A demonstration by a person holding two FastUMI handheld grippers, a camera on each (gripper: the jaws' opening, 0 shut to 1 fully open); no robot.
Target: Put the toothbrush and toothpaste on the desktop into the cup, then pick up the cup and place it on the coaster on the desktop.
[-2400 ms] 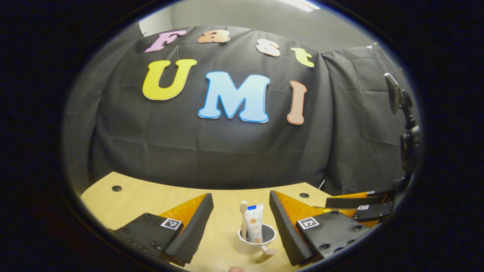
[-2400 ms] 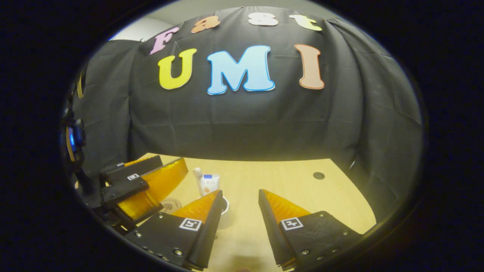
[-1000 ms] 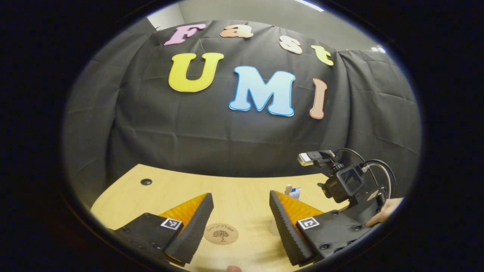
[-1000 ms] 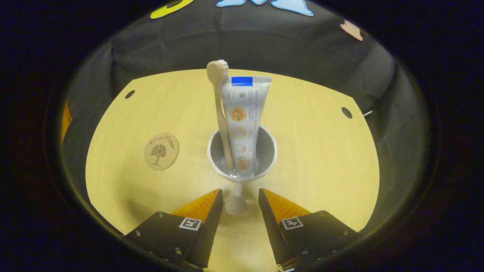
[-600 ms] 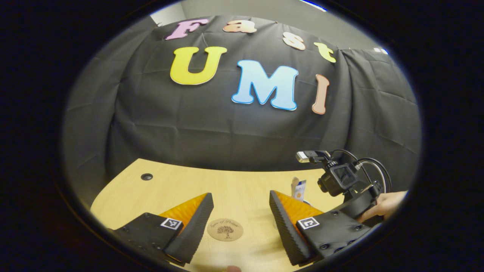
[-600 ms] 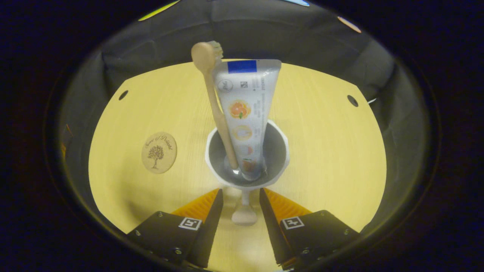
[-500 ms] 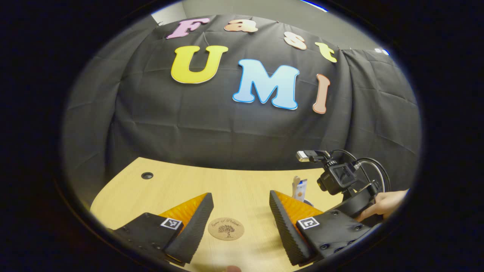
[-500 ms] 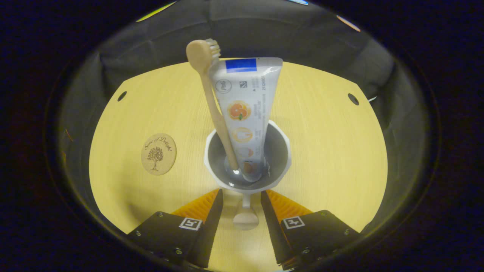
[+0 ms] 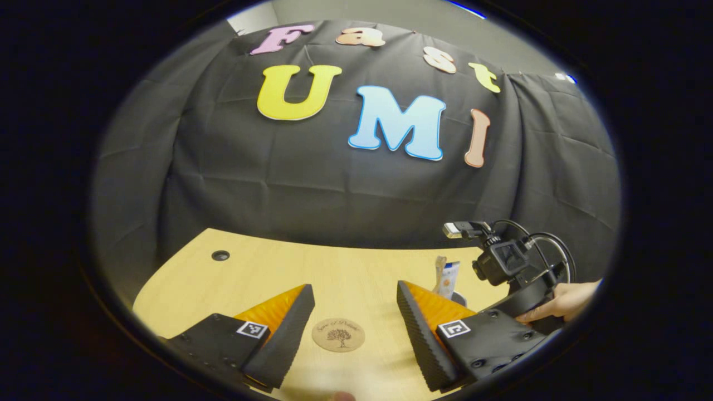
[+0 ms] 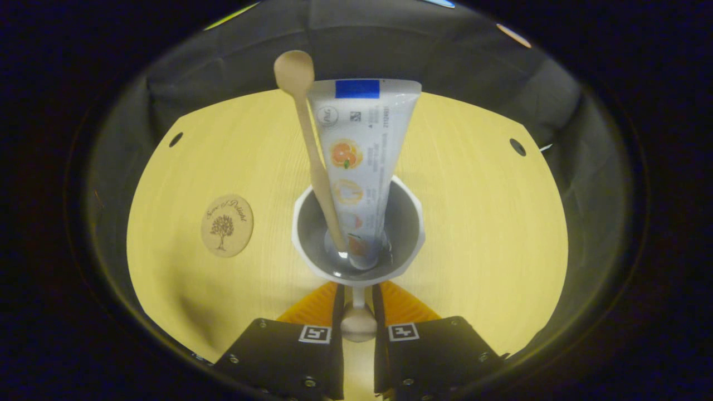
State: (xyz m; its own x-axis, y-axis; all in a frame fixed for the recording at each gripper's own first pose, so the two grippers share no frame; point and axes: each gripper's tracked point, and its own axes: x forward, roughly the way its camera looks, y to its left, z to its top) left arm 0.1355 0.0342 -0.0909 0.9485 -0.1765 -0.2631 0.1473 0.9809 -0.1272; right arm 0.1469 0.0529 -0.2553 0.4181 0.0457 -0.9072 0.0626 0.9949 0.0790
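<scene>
On the pale wooden desk (image 10: 473, 223) the right tongs (image 10: 356, 312) pinch the white cup's (image 10: 356, 273) handle, wooden toothbrush (image 10: 312, 150) and toothpaste (image 10: 359, 150) upright inside, coaster (image 10: 226, 225) to its left, left tongs (image 9: 353, 317) wide apart.

Light wooden desktop (image 10: 479, 223) before black cloth wall (image 9: 334, 189).

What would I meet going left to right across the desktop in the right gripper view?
Left grommet hole → coaster → toothbrush → toothpaste, both standing in the cup → right grommet hole.
</scene>
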